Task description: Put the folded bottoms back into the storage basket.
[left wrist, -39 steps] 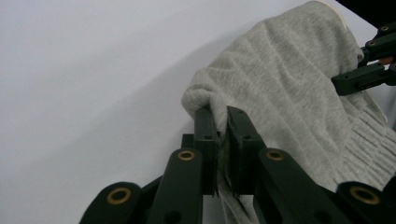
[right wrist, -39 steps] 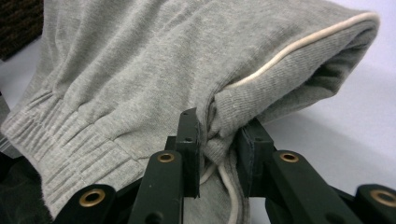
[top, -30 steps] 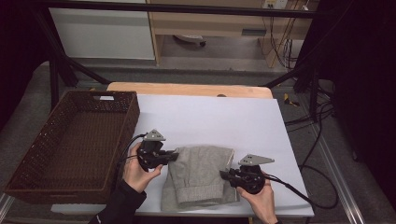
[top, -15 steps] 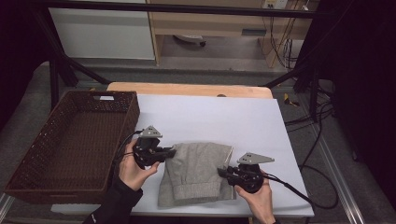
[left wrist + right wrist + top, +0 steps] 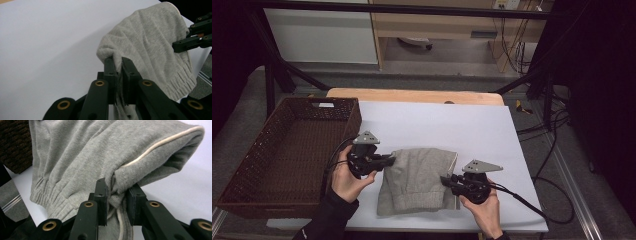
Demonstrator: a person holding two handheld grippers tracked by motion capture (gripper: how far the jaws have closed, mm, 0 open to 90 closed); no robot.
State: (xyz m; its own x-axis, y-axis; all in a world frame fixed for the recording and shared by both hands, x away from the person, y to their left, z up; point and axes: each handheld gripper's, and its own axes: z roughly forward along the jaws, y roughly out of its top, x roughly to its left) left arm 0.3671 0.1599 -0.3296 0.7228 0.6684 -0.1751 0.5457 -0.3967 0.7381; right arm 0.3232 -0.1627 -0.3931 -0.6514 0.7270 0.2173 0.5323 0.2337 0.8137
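A folded grey knit garment [image 5: 419, 180] lies on the white surface [image 5: 447, 125], held at two sides by the tongs. In the high view the left tongs [image 5: 388, 161] grip its left edge, near the upper corner, and the right tongs [image 5: 447, 181] grip its right edge lower down. The garment hangs between them, its ribbed hem toward the near edge of the surface and its far fold rounded.

In the left gripper view the left tongs [image 5: 119, 65] are pressed close together on a thin pinch of grey cloth [image 5: 150, 45], with the fabric bunched over the jaw tips and rising away from the surface there. The right tongs show farther off at the right of that view, black against the cloth.

In the right gripper view the right tongs [image 5: 117, 188] pinch a thicker bundle of layers: a folded edge with a pale piped seam [image 5: 160, 145] running across it. The jaws stand a little apart with the wad of cloth squeezed between them. The ribbed hem [image 5: 52, 197] sags at lower left.

A brown woven basket [image 5: 287, 160] sits at the left, touching the edge of the surface, just beside the left hand [image 5: 347, 177]. The right hand [image 5: 482, 210] rests near the front edge of the surface
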